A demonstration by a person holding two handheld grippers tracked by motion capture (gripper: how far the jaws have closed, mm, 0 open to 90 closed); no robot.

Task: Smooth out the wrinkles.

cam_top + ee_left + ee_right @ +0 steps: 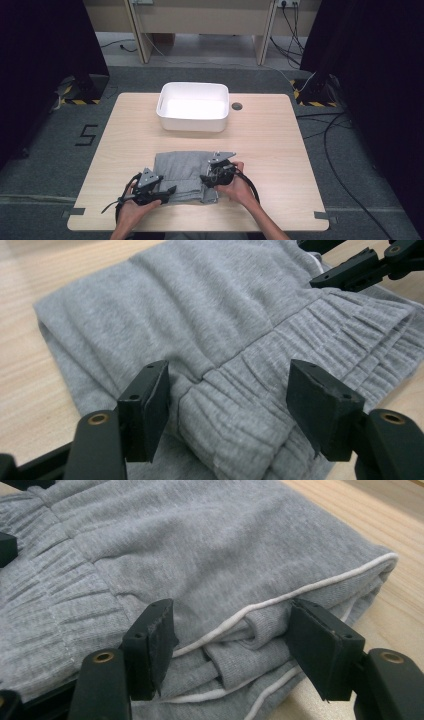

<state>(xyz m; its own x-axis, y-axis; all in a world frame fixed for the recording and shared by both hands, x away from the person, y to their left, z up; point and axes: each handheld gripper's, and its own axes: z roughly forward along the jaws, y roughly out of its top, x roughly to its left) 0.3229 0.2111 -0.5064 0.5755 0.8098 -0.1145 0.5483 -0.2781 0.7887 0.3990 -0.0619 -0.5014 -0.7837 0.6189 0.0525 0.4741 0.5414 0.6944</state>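
A folded grey garment (182, 172) with a ribbed elastic waistband (280, 390) and white piping (310, 587) lies near the table's front edge. My left gripper (170, 191) sits at its near left corner. In the left gripper view this gripper (227, 385) is open, its jaws straddling the waistband without pinching it. My right gripper (206, 179) is at the garment's near right side. In the right gripper view it (235, 625) is open, with the piped folded edge between its jaws. The garment (200, 540) lies flat on the wood.
A white rectangular bin (193, 106) stands at the back middle of the wooden table (270, 150), with a round cable hole (236, 106) to its right. The right gripper's jaws (360, 267) show across the garment at the top right of the left gripper view.
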